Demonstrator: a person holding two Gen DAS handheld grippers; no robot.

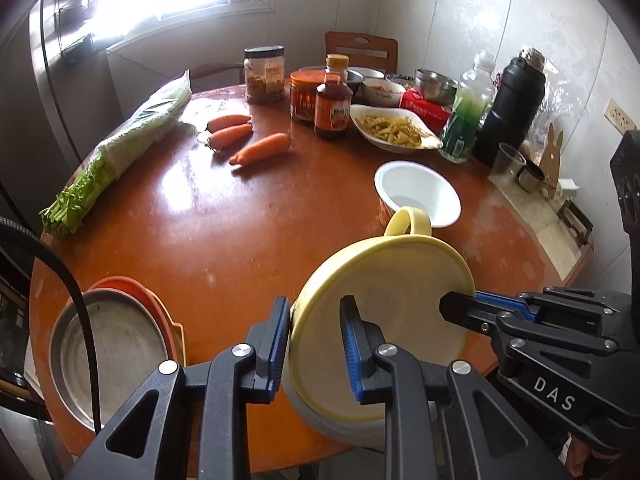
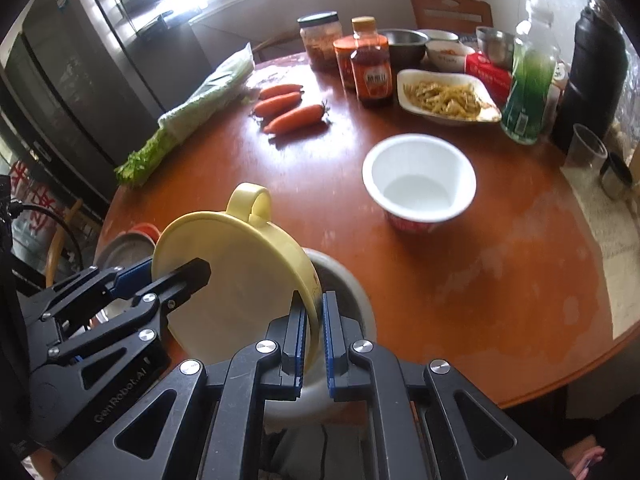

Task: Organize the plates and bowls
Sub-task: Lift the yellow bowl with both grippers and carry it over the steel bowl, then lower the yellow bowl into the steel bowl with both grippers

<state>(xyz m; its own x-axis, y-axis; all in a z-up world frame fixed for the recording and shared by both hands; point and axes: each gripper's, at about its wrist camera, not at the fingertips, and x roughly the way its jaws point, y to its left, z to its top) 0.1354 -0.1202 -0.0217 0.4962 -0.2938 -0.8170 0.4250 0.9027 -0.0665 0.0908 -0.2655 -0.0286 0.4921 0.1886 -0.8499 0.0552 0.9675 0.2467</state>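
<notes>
A yellow bowl with a ring handle [image 1: 392,300] [image 2: 228,272] is tilted above a grey bowl [image 1: 340,424] [image 2: 344,292] at the table's near edge. My left gripper [image 1: 314,344] [image 2: 172,276] straddles the yellow bowl's left rim, its jaws a little apart. My right gripper [image 2: 314,340] [image 1: 460,300] is shut on the yellow bowl's right rim. A white bowl with a red outside [image 1: 418,192] [image 2: 420,180] stands empty further in. A metal plate [image 1: 108,352] [image 2: 120,252] lies on an orange plate [image 1: 132,284] at the near left.
Carrots [image 1: 244,136], bagged celery [image 1: 120,148], jars and a sauce bottle [image 1: 332,108], a dish of food [image 1: 396,128], metal and white bowls [image 1: 434,84], a green bottle [image 1: 464,120], a black flask [image 1: 508,108] and cups [image 1: 508,160] stand on the round table [image 1: 240,232].
</notes>
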